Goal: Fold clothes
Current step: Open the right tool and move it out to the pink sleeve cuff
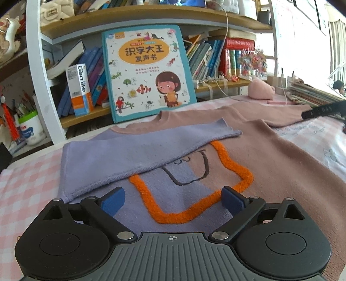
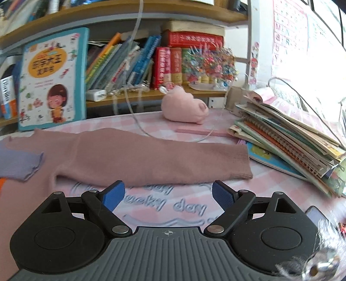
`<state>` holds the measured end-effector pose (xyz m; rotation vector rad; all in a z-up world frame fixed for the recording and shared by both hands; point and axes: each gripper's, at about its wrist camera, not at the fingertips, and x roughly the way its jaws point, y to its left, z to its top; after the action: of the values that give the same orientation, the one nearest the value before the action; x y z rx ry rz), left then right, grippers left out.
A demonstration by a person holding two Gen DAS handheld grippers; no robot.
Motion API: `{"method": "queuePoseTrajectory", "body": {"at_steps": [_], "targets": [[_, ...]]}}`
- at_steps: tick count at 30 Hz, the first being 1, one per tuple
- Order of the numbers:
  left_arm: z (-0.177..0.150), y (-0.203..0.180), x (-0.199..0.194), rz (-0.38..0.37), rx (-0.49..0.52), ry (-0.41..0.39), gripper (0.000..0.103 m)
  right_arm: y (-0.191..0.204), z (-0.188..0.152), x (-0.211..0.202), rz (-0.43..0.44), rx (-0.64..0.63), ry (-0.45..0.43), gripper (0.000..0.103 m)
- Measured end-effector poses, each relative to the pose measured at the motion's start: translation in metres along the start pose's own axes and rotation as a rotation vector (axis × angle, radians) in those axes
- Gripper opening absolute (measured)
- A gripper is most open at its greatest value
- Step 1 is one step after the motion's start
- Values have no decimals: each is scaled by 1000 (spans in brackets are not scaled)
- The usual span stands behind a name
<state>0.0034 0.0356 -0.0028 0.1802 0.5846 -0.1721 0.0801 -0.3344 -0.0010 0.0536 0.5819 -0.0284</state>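
Both tools gape, holding nothing. Left tool (image 1: 173, 200) hovers over the sweater (image 1: 270, 155), purple sleeve (image 1: 134, 149) folded across. Right tool (image 2: 168, 195) faces the pink sleeve (image 2: 151, 155).

This looks like a child's room in a home. Ahead of the tool stands a bookshelf (image 1: 151, 19) full of children's books (image 2: 134, 62), and a pink checked cloth (image 1: 28, 179) covers the desk. A plush pig (image 2: 183, 108) lies ahead.
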Motion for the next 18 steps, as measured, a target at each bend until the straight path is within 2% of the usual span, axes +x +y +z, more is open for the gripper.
{"method": "queuePoseTrajectory", "body": {"at_steps": [7, 12, 18], "targets": [[0, 0, 10, -6, -9, 58, 100, -14, 11, 12, -12, 63, 17, 87], [-1, 4, 11, -17, -31, 64, 101, -25, 12, 14, -27, 73, 27, 87], [-1, 0, 9, 6, -7, 58, 102, -42, 15, 27, -22, 119, 52, 87]]}}
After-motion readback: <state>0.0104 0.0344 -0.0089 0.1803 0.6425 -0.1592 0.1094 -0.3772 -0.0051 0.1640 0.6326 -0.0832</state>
